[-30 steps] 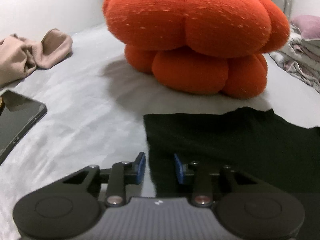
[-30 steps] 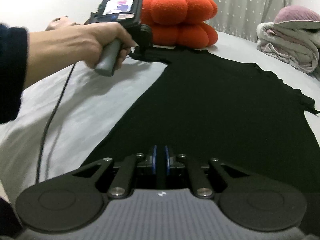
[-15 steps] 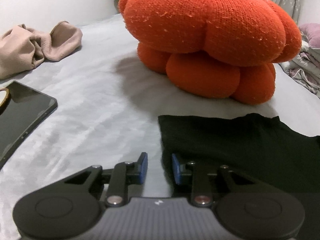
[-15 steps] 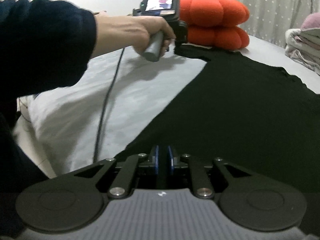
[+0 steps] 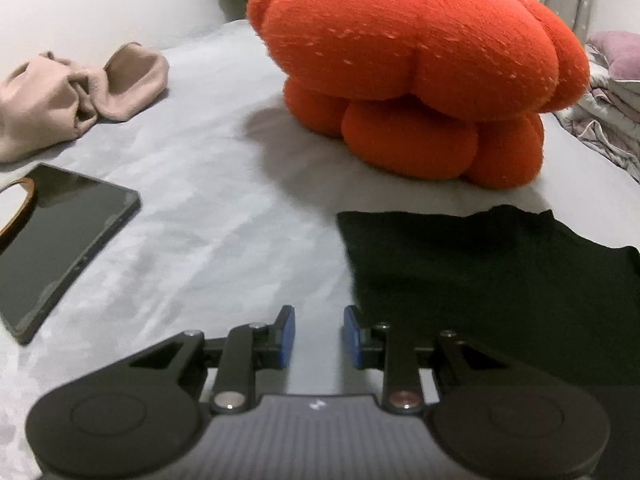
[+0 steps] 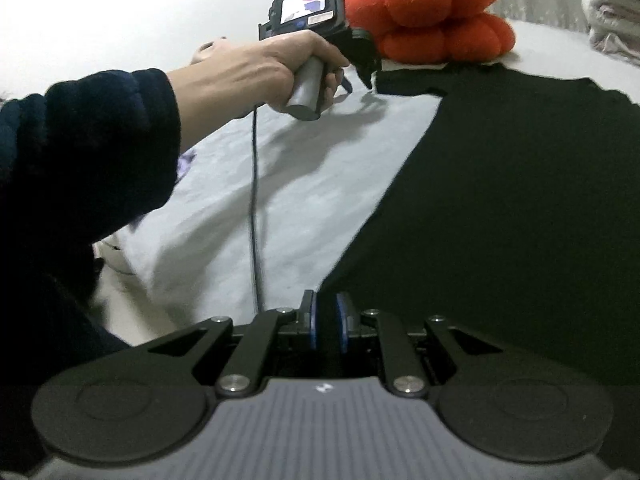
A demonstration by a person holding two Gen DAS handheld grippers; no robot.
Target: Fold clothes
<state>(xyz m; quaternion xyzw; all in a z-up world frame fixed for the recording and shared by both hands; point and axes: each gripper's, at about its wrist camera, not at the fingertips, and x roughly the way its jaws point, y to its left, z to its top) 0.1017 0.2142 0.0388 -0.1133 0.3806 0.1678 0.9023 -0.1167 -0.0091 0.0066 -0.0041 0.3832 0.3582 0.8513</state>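
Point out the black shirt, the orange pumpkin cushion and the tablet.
black shirt (image 6: 500, 200), right wrist view, middle of the body.
orange pumpkin cushion (image 5: 420, 48), left wrist view, upper lobes.
tablet (image 5: 60, 240), left wrist view, dark screen.

We see soft, fairly dim indoor light falling from above. The pumpkin cushion (image 5: 420, 72) throws a diffuse shadow leftward onto the grey bed sheet (image 5: 208, 220), and the left hand (image 6: 272, 68) casts a sharper one below it. The black garment (image 6: 520, 200) swallows all detail. Fisheye bending curves the edges, corners vignette dark, and the tablet (image 5: 56, 240) looks slightly smeared.
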